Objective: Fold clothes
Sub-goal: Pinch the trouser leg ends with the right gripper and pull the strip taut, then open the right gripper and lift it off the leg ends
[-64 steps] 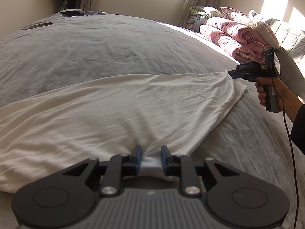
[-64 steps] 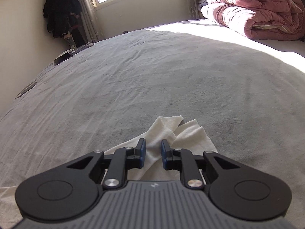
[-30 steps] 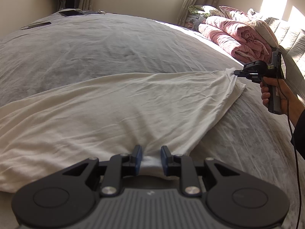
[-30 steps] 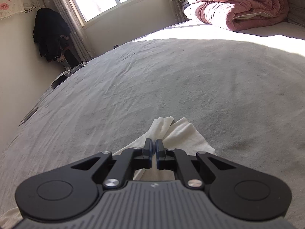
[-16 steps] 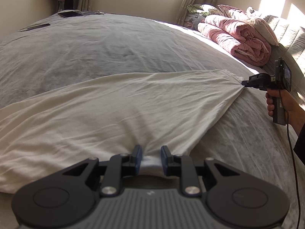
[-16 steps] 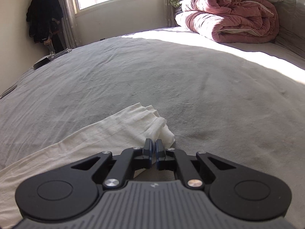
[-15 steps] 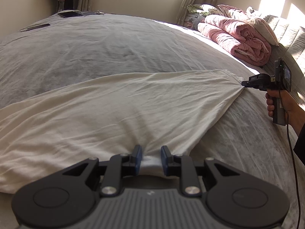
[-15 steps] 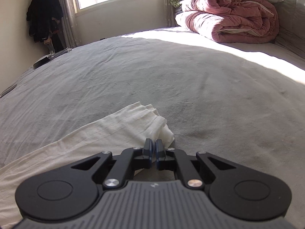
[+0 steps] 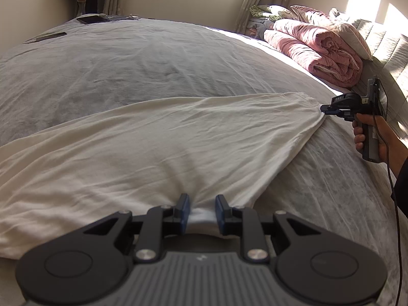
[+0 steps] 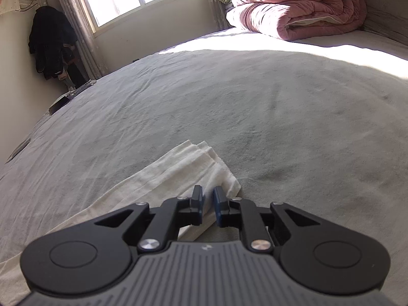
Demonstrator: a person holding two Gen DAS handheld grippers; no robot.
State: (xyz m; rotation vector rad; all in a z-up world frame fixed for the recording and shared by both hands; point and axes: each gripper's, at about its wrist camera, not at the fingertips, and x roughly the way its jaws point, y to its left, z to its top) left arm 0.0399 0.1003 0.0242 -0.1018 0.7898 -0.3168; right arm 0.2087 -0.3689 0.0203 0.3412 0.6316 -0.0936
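the cream-white cotton garment [image 9: 163, 142] is lying spread across the grey bedsheet [image 9: 127, 61]. the left gripper [image 9: 202, 210] is pinching its near hem. the right gripper [image 10: 208, 205] has just been opening, its jaws now standing apart with the bunched corner lying between them.

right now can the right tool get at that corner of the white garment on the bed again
Probably yes. The right tool sits right at the bunched corner of the white garment, its jaws having just been opening with cloth between them. Only grey bedcover surrounds it; the left tool grips another edge, well clear.
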